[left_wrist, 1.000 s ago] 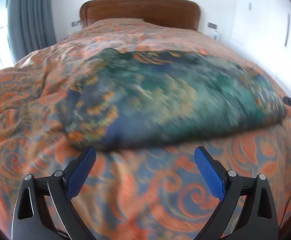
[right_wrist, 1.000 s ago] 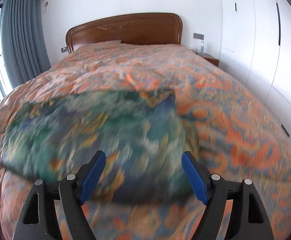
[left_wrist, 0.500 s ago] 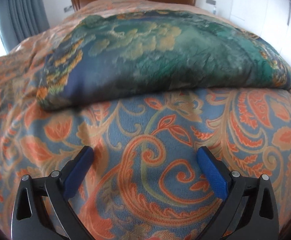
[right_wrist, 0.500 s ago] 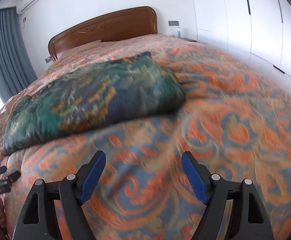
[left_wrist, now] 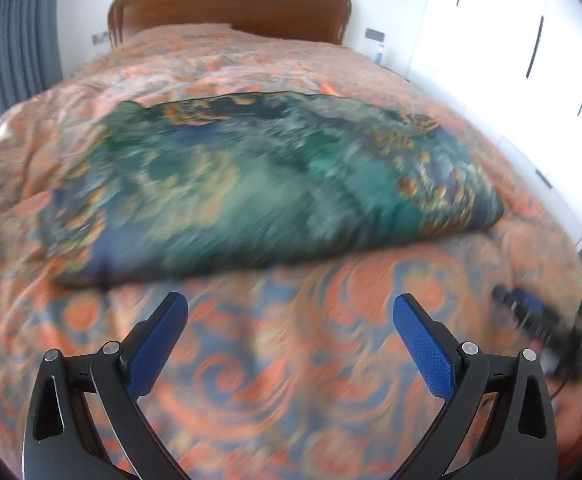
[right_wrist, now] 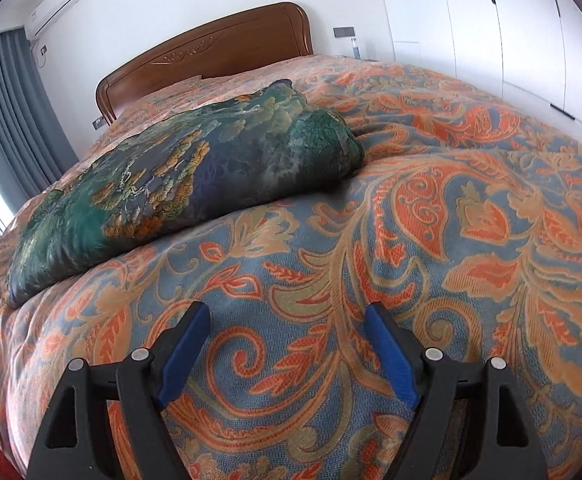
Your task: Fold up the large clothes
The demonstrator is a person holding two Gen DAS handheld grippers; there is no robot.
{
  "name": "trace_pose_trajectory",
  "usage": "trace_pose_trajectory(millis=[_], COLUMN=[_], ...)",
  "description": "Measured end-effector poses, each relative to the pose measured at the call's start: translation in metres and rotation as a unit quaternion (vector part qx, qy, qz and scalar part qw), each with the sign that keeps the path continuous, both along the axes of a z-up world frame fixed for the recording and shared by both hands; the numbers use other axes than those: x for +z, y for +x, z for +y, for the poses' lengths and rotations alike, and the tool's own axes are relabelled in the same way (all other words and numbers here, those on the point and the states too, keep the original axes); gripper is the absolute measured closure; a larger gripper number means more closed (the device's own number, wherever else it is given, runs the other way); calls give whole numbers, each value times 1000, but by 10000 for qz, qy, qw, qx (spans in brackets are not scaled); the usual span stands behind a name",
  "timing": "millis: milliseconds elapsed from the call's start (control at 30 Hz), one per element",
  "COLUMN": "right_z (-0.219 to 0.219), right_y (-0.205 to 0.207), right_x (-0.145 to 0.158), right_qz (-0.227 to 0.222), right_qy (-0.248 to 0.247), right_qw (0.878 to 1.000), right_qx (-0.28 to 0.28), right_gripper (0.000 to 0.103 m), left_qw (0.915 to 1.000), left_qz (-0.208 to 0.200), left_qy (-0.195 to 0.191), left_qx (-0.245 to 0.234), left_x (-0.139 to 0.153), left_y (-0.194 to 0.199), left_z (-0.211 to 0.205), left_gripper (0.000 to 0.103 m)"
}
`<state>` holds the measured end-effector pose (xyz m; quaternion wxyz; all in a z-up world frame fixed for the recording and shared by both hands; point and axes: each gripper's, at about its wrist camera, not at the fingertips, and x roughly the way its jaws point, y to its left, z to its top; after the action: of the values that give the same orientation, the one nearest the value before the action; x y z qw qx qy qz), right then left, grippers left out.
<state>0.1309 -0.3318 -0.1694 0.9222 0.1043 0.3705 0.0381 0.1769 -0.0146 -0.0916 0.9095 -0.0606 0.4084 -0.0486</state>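
A folded green, blue and gold patterned garment [left_wrist: 267, 184] lies flat across the bed, also seen in the right wrist view [right_wrist: 195, 176]. My left gripper [left_wrist: 291, 312] is open and empty, held above the bedspread just short of the garment's near edge. My right gripper [right_wrist: 287, 320] is open and empty, low over the bedspread, to the right of and nearer than the garment. The right gripper's blue tips show blurred at the right edge of the left wrist view [left_wrist: 527, 308].
The bed is covered by an orange and blue floral bedspread [right_wrist: 431, 240]. A wooden headboard [right_wrist: 211, 56] stands at the far end. White wardrobe doors [right_wrist: 511, 20] run along the right, grey curtains [right_wrist: 7, 112] on the left.
The left gripper has risen and pulled back from low over the bedspread, so more of the garment shows. The right gripper has dropped lower and shifted right. Both stayed open.
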Motion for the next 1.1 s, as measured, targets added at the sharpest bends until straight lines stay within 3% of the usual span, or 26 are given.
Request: trace_pose_trajectory(millis=[467, 767, 933, 1100], right_z=[-5, -4, -2, 0], right_y=[-2, 8, 11, 13], right_x=[-3, -11, -15, -16], right_qz=[16, 77, 82, 100], right_qy=[196, 277, 241, 284], right_qw=[9996, 9990, 9990, 9988], right_qx=[188, 329, 375, 392], right_gripper=[19, 12, 10, 9], left_qw=[9949, 9910, 9913, 9953], left_qz=[636, 861, 820, 708], left_qy=[642, 199, 155, 137], left_qx=[439, 1006, 1014, 643], left_x=[-21, -22, -24, -23], left_y=[158, 257, 273, 237], left_z=[6, 33, 30, 17], left_gripper=[0, 1, 1, 1])
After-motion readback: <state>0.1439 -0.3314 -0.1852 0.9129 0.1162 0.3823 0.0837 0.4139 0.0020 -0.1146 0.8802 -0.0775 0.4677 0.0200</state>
